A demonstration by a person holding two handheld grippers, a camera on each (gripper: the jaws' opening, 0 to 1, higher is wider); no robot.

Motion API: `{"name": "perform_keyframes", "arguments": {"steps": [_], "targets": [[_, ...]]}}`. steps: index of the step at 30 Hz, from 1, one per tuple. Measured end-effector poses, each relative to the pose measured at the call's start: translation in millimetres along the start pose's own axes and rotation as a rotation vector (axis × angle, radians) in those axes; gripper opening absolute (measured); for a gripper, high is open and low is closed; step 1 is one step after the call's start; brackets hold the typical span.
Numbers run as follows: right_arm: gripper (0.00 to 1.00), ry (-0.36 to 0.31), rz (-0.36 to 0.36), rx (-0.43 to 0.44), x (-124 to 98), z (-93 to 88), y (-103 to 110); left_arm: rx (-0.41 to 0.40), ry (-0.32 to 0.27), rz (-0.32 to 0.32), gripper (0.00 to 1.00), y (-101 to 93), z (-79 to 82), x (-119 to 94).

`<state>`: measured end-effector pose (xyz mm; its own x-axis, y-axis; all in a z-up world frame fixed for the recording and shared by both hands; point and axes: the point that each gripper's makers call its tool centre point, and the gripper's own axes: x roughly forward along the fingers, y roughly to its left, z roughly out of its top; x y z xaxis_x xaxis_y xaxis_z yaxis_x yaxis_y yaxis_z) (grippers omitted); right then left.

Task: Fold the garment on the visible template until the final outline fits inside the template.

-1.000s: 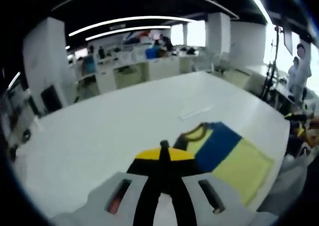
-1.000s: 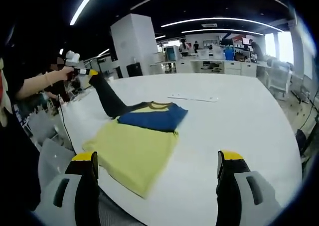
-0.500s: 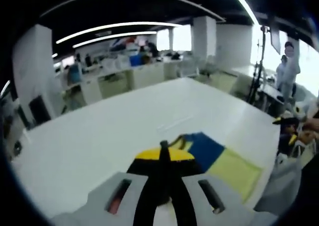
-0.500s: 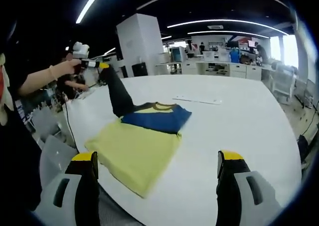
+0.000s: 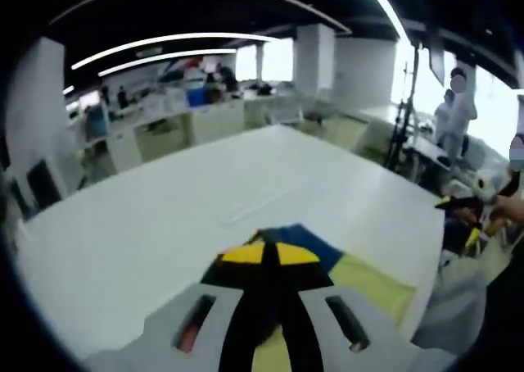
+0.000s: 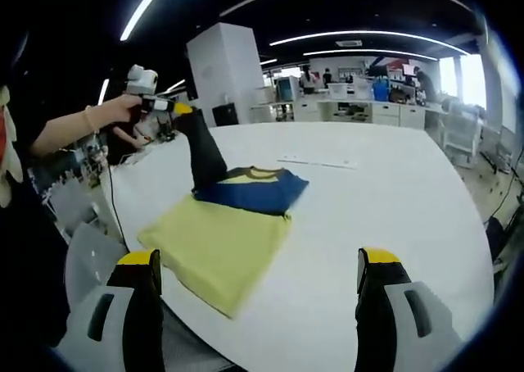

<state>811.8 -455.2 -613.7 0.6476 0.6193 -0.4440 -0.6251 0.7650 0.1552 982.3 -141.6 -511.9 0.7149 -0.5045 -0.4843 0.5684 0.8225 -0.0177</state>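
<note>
A yellow garment (image 6: 214,245) with a blue upper part (image 6: 250,190) and a yellow collar lies flat on the white table (image 6: 385,200), close to its near edge. Its black sleeve (image 6: 205,152) rises steeply from the blue part, and my left gripper (image 6: 176,108), held in a hand, is shut on it. In the left gripper view the shut yellow-tipped jaws (image 5: 270,253) pinch that black sleeve (image 5: 266,306), with the blue part (image 5: 307,242) and yellow body (image 5: 368,278) beyond. My right gripper (image 6: 259,261) stands open over the table's near edge, nothing between its jaws.
A thin white strip (image 6: 315,161) lies on the table beyond the garment, and the same strip (image 5: 254,206) appears in the left gripper view. Chairs (image 6: 90,257) stand by the near table edge. A person (image 5: 454,110) and a tripod (image 5: 405,118) stand off the table's far side.
My left gripper has carried the black sleeve in over the garment, so the sleeve now stands steeper above the blue part. The right gripper has stayed open and nearly still.
</note>
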Motion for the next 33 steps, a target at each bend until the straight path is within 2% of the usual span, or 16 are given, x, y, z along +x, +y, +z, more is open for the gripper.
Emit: {"name": "perform_keyframes", "arguments": {"steps": [21, 33], "targets": [[1.00, -0.009, -0.013, 0.018, -3.1, -5.4, -10.6, 0.026, 0.045, -0.102, 0.00, -32.7, 8.2, 58.5], [1.00, -0.008, -0.031, 0.041, -8.4, -12.6, -20.3, 0.043, 0.150, -0.111, 0.00, -45.1, -27.5, 98.8]]}}
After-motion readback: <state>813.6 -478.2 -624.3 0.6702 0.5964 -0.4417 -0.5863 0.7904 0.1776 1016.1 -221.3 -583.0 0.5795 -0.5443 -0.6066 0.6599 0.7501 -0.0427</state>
